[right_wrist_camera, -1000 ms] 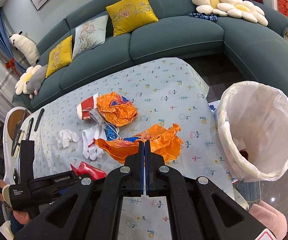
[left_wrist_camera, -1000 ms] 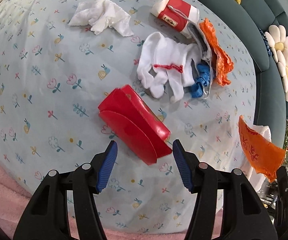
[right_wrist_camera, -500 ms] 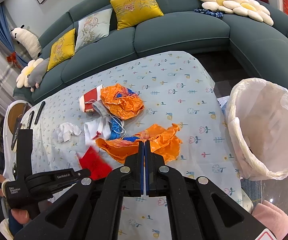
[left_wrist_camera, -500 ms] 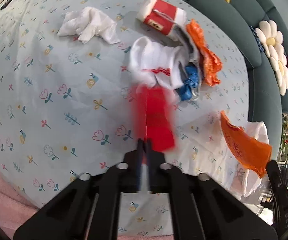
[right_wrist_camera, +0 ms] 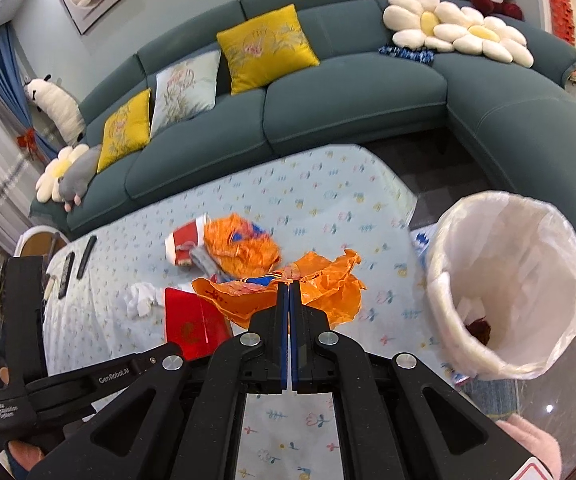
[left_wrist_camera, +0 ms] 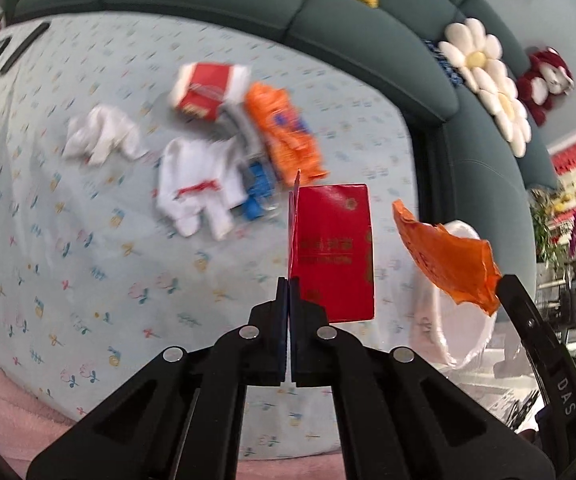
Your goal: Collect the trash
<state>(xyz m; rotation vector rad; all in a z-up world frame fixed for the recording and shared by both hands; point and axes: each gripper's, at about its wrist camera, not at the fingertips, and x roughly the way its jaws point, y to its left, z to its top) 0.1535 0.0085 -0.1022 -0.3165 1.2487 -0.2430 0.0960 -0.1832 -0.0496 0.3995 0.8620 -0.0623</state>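
Step in hand: carrying, by the look of it; both grippers are loaded and lifted clear of the table (right_wrist_camera: 328, 208).
Left gripper (left_wrist_camera: 289, 292): jaws pressed together on the lower edge of a red envelope (left_wrist_camera: 334, 252), which stands upright above the tips with gold print facing the camera.
Right gripper (right_wrist_camera: 289, 296): jaws closed on a crumpled orange wrapper (right_wrist_camera: 316, 288); the wrapper fans out to both sides of the tips.
Bin (right_wrist_camera: 504, 280): white-lined, open-mouthed, just off the table's right end; something dark lies at the bottom.
Next move calls for: likely swinging each load over the bin mouth, then opening the jaws well above the liner; the right one is nearer. The light wrapper may cling or drift, so a release low over the opening seems wise.
Left on table: red-and-white packet (left_wrist_camera: 207, 88), second orange wrapper (left_wrist_camera: 283, 136), white gloves (left_wrist_camera: 195, 188), crumpled tissue (left_wrist_camera: 99, 136), small blue scrap (left_wrist_camera: 257, 196). All blurred in the left view.
Surface: pale blue cloth with a small flower print; dark remotes (right_wrist_camera: 73, 264) at the far left end.
Room: teal corner sofa (right_wrist_camera: 368, 88) with yellow cushions (right_wrist_camera: 265, 46) and daisy-shaped pillows (right_wrist_camera: 456, 28); framed picture on the wall.
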